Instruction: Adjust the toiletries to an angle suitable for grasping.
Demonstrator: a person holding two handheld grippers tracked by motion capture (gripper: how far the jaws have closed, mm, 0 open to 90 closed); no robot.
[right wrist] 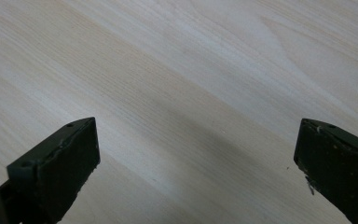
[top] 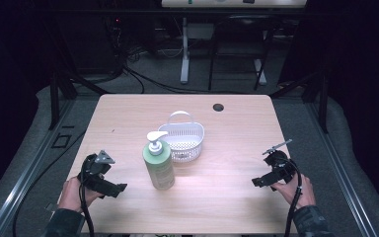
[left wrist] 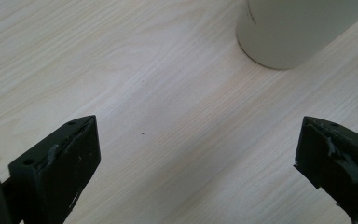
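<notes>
Two grippers low over the table [top: 128, 111] from above, left gripper [top: 120, 188] and right gripper [top: 257, 181] well apart, soap bottle [top: 158, 165] upright between them, touching the white basket [top: 182, 140] behind. Left gripper view: jaws spread wide, nothing held, bottle base ahead. Right gripper view: jaws equally wide, empty, bare wood beneath.

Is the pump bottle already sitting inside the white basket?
No, the green pump bottle stands upright on the bare table, in front of the white handled basket, not in it.
</notes>
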